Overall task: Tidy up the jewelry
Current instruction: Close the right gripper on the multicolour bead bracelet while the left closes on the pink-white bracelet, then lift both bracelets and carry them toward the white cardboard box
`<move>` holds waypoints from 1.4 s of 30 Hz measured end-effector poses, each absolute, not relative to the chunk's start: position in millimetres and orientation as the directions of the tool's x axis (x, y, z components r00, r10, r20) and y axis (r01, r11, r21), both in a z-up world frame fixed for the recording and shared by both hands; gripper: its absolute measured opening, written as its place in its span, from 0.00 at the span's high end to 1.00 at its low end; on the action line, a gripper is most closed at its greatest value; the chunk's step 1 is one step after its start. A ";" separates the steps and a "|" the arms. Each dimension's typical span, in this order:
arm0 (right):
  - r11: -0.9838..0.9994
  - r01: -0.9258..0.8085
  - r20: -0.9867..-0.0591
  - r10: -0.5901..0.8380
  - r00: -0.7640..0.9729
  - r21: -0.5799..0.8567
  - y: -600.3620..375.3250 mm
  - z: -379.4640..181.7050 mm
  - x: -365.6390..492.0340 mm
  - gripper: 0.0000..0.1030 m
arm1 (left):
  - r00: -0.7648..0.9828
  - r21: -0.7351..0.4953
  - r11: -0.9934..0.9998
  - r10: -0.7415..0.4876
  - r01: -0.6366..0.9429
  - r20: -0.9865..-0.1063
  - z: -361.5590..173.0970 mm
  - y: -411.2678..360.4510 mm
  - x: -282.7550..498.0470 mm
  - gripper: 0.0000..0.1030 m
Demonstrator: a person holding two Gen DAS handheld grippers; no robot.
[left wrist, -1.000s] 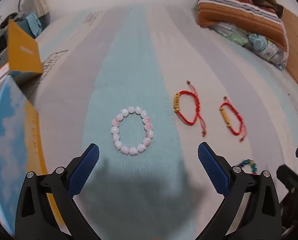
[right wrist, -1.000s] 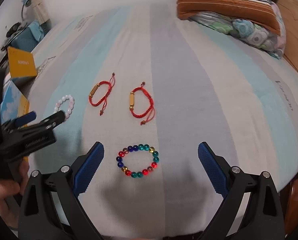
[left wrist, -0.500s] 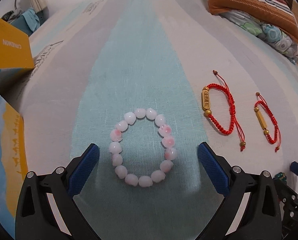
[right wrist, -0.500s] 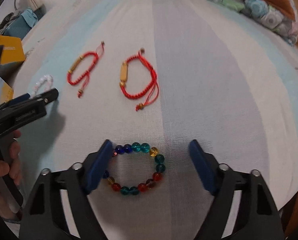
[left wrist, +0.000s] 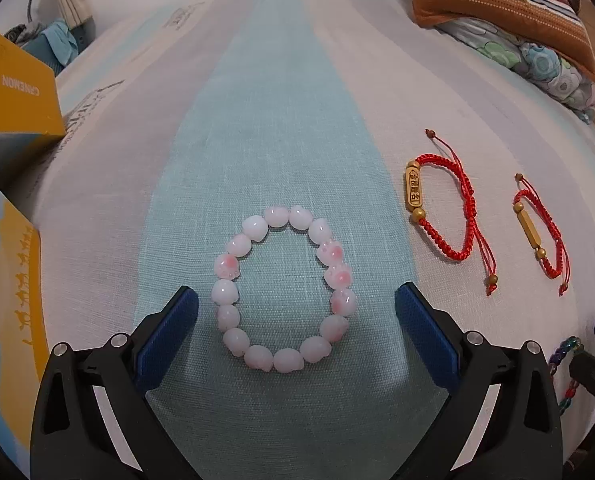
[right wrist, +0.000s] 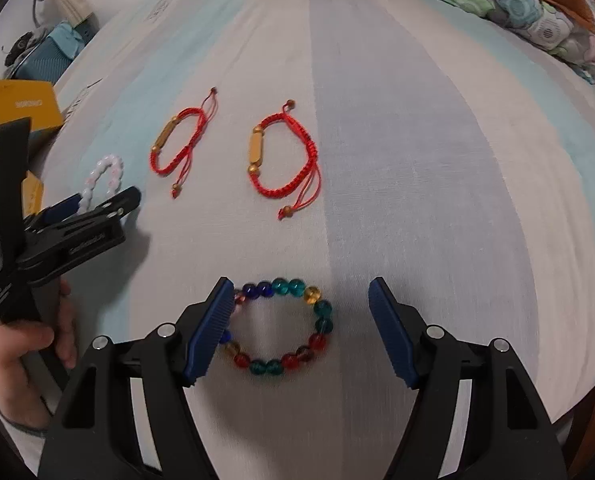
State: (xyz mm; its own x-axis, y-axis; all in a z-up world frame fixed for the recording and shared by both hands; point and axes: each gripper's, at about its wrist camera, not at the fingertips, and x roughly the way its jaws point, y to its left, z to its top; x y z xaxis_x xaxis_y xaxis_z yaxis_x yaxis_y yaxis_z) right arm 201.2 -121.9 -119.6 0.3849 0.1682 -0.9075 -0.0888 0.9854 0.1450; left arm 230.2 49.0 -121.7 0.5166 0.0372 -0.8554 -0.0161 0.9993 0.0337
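Bracelets lie spread on a bed (left wrist: pixel 281 92) covered by a sheet striped in pale blue, grey and cream. A pink-and-white bead bracelet (left wrist: pixel 283 288) rests on the blue stripe, between the spread fingers of the left gripper (left wrist: pixel 296 312), whose blue pads stand well apart on either side of it and touch none of its beads. To its right lies a red cord bracelet (left wrist: pixel 445 208) with a gold bar stamped with small characters too fine to read, and further right a second red cord bracelet (left wrist: pixel 539 232) with a plainer gold bar. A multicoloured glass bead bracelet (right wrist: pixel 279 326) lies nearer the bed's edge, inside the right gripper (right wrist: pixel 301 330); its jaws are closing, the left pad just at the beads on that side, the right pad still clear of them. At the left of the bed stands a yellow box (left wrist: pixel 15 92) whose printing, seen upside down, reads roughly "CANEMON", beside a blue-and-yellow carton (left wrist: pixel 5 300) printed with clouds and a row of small figures. Folded striped and floral bedding (left wrist: pixel 509 20) is piled at the far right. A person's hand (right wrist: pixel 25 344) grips the left tool's handle.
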 end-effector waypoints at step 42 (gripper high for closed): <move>0.992 0.000 -0.874 0.110 0.473 0.124 -118.5 -86.3 182.8 0.91 | 0.523 -0.080 0.993 -0.111 0.081 -0.845 -72.9 48.6 181.0 0.81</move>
